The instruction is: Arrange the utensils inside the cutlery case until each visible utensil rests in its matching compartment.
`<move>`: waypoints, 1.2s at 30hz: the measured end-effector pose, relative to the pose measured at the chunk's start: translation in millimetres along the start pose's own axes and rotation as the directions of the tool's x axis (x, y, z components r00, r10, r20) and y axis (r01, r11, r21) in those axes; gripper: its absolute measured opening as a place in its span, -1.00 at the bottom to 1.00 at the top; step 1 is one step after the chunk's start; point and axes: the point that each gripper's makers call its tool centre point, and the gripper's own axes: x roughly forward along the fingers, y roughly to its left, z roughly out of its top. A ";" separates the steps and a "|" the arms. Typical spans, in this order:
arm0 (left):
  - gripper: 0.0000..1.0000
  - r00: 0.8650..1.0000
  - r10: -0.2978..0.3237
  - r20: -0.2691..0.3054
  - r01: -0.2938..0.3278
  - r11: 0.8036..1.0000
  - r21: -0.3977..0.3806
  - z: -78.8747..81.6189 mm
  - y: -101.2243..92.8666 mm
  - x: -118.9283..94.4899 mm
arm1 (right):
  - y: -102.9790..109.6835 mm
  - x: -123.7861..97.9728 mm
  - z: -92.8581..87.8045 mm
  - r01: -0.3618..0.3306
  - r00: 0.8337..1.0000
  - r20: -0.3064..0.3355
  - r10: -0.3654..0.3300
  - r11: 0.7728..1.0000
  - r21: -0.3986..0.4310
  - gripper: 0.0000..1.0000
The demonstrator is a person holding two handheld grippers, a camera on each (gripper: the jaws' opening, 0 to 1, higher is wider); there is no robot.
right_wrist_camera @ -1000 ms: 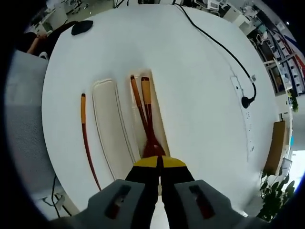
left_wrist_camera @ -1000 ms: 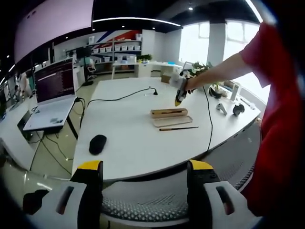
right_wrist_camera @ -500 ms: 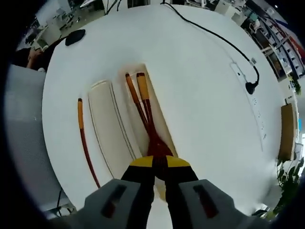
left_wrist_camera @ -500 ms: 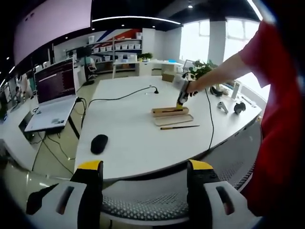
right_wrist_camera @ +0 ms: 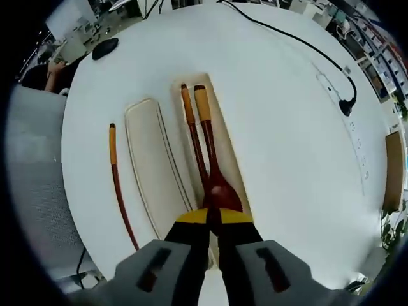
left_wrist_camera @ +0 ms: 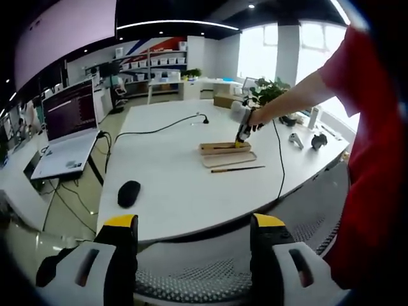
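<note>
The right gripper (right_wrist_camera: 213, 217), jaws together, sits at the bowl of the wooden spoon (right_wrist_camera: 210, 153) lying beside a chopstick (right_wrist_camera: 193, 140) in the cutlery case (right_wrist_camera: 231, 159); the left gripper (left_wrist_camera: 194, 226) hangs apart.

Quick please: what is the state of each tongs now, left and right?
Left tongs: open, holding nothing.
Right tongs: closed, over the spoon in the case; grip cannot be told.

Person's wearing a red short-sleeve top (left_wrist_camera: 373, 146), arm bare below the sleeve. Both handheld tools look the same: light grey bodies, black jaws with yellow tips, left tool (left_wrist_camera: 192, 224) and right tool (right_wrist_camera: 213, 218).
</note>
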 end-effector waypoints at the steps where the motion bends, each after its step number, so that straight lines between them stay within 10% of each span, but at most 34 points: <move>1: 0.47 1.000 -0.002 -0.003 0.002 1.000 0.005 0.1 -0.6 0.8 | -1.1 0.2 0.5 -0.006 1.000 0.003 0.006 1.000 0.011 -0.99; 7: 0.48 1.000 -0.001 -0.012 0.001 1.000 0.024 0.5 0.5 0.5 | -7.3 -3.3 8.6 -0.049 0.997 0.063 0.040 0.987 0.153 -0.99; 27: 0.48 1.000 -0.003 -0.010 0.003 1.000 0.000 -3.4 1.7 0.0 | -14.5 -2.4 -13.1 0.074 0.997 -0.025 -0.074 0.997 -0.011 -1.00; 36: 0.46 1.000 -0.003 -0.013 0.003 1.000 0.016 -0.9 0.3 3.0 | -14.8 -9.4 -17.6 0.069 0.998 -0.019 -0.067 0.988 0.139 -1.00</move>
